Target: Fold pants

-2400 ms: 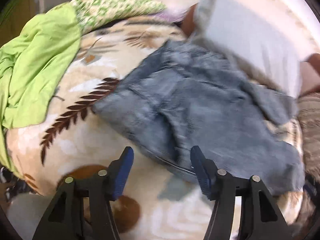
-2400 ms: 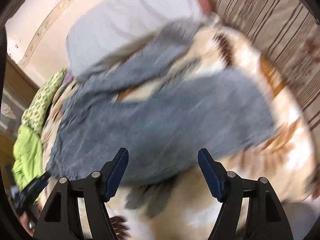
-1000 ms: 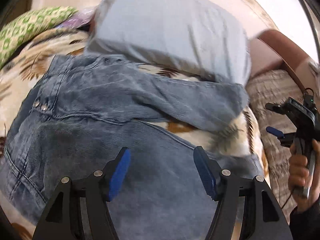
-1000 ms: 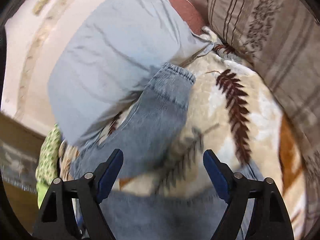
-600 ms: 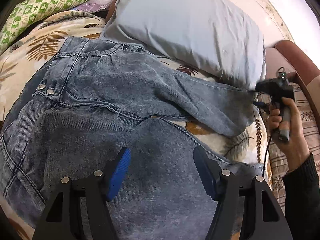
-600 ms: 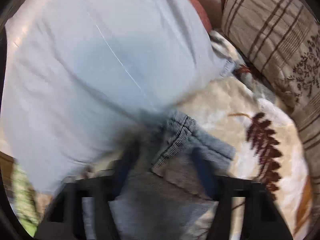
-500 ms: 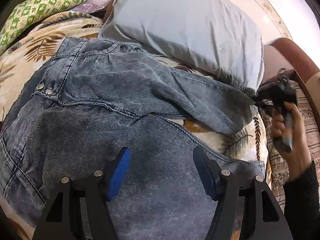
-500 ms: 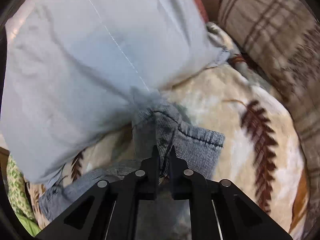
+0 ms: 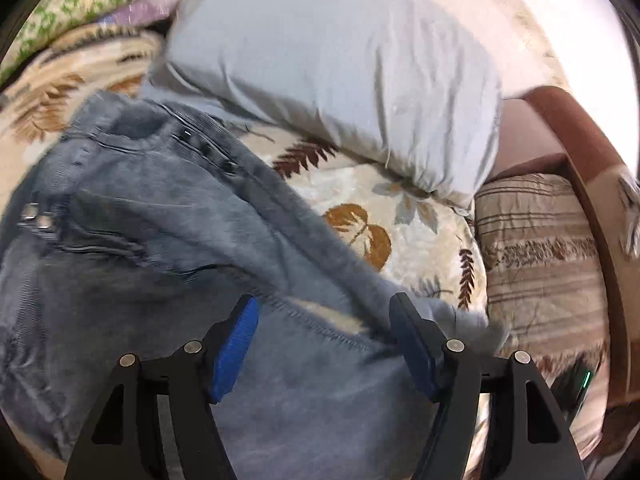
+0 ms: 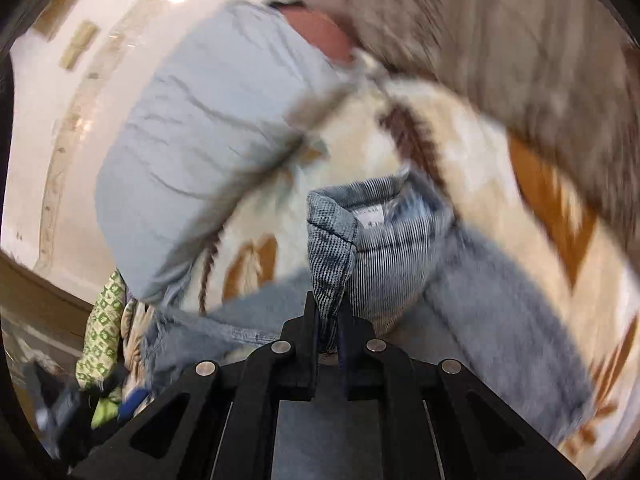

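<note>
Grey-blue denim pants [image 9: 140, 220] lie spread on a leaf-patterned blanket [image 9: 400, 220]. In the left wrist view my left gripper [image 9: 323, 304] hovers over the two legs; its jaws are opening a little, with no cloth pressed between the blue pads. One leg runs diagonally from the waistband down to the right finger. In the right wrist view my right gripper [image 10: 327, 308] is shut on the hem of a pant leg [image 10: 372, 232], whose cuff stands up, showing its paler inside. The rest of the pants [image 10: 500, 320] trails below, blurred.
A pale blue pillow [image 9: 340, 60] lies at the head of the bed, close behind the pants. A striped brown cushion [image 9: 540, 248] and a brown bed frame [image 9: 580, 152] bound the right side. Green patterned cloth [image 9: 72, 8] lies far left.
My right gripper closed on the far leg's hem by the pillow and dragged it toward the other leg. The leg now lies diagonally. The left gripper shifted slightly and stayed open.
</note>
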### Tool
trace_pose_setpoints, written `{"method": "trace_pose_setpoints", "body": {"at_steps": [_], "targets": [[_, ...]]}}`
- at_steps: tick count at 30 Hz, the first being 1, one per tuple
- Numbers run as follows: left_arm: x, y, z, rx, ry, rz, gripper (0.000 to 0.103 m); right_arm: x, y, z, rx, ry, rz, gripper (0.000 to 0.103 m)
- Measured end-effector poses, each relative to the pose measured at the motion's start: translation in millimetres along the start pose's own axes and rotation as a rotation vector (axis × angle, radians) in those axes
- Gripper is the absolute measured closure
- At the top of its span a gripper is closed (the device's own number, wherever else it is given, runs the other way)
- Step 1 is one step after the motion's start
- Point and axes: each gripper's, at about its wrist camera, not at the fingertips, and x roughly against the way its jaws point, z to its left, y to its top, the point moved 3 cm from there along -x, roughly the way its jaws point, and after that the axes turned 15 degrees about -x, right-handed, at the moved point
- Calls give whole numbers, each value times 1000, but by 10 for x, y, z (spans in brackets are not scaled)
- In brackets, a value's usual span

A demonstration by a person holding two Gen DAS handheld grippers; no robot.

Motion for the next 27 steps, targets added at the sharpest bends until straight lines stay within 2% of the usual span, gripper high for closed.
{"method": "trace_pose_setpoints", "body": {"at_steps": [2, 5, 7, 10, 11, 14, 17, 20, 23, 24, 26, 27], "targets": [[-173, 196, -38, 13, 17, 15, 35, 2, -43, -26, -21, 23, 23, 96], [-557, 392, -8, 63, 74, 105, 37, 76, -39, 22, 1, 29, 12, 96], [-774, 506, 15, 84, 145, 153, 40, 50, -29, 3, -2, 32, 28, 96], [-1055, 602, 99, 91, 265, 220, 80, 5, -22, 5, 1, 16, 40, 96], [-1092, 600, 149, 133, 267, 236, 93, 5, -39, -41, 3, 11, 48, 96], [-921, 612, 246, 231, 232, 183, 100, -13, 25, -82, -13, 43, 64, 96], [-425, 603, 169, 255, 147, 38, 101, 75, 154, 11, -6, 147, 37, 96], [144, 439, 43, 231, 47, -87, 100, 323, 200, 150, 52, 218, -15, 96], [513, -20, 32, 216, -13, -130, 100, 520, 132, 53, 36, 228, 14, 96], [535, -264, 44, 209, -8, -120, 100, 560, 67, -61, 18, 201, 35, 96], [408, -730, 99, 200, 31, -48, 100, 575, -79, -308, 12, 106, 58, 96], [329, -912, 140, 214, 34, -15, 100, 530, -187, -492, 9, 28, 69, 96]]}}
